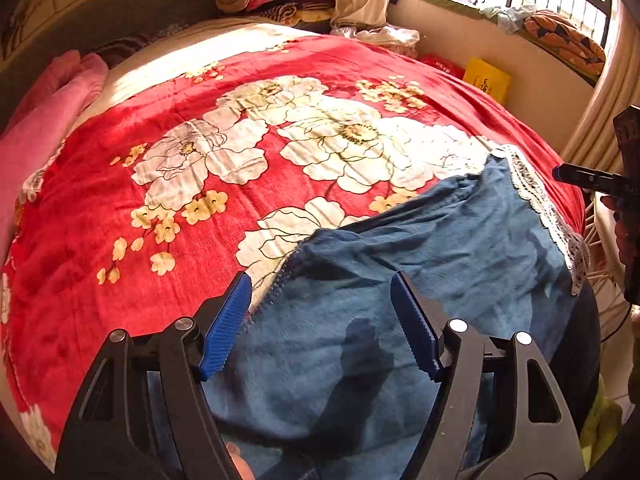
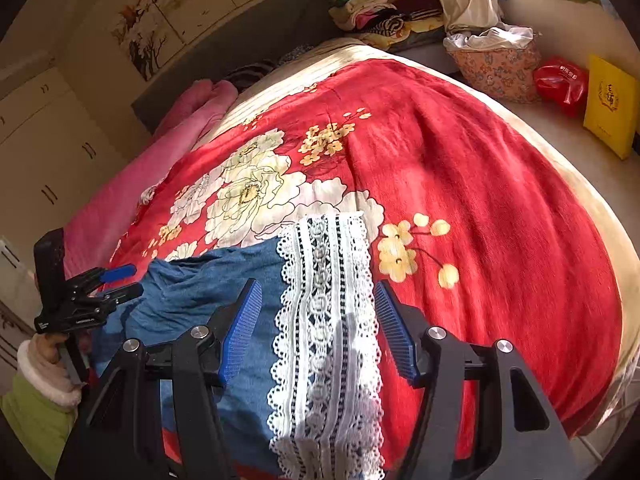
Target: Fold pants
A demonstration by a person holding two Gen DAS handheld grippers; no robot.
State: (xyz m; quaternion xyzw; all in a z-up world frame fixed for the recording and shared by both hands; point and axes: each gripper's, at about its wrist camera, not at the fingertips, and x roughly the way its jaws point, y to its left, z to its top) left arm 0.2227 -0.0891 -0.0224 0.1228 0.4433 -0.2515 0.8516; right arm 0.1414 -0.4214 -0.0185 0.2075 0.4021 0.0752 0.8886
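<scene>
A pair of blue denim pants with a white lace trim band lies on the near part of a bed covered by a red blanket printed with large white and small yellow flowers, the lace band running along the pants' right-hand edge as the left wrist view shows it. The left claw hovers over the denim with its ribbed blue fingers spread wide, nothing between them; one finger sits above the frayed stitched edge of the fabric, the other above the middle of the cloth. The right claw is likewise spread, its blue fingers straddling the lace band without pinching it; whether they touch the fabric cannot be told. In the right wrist view the left claw shows at the left, over the far corner of the denim, held by a hand in a cream cuff and green sleeve. A pink folded blanket lies along the bed's far left side. Beyond the bed stand a pile of folded clothes, a patterned basket of laundry, a red bag and a yellow flat box.
</scene>
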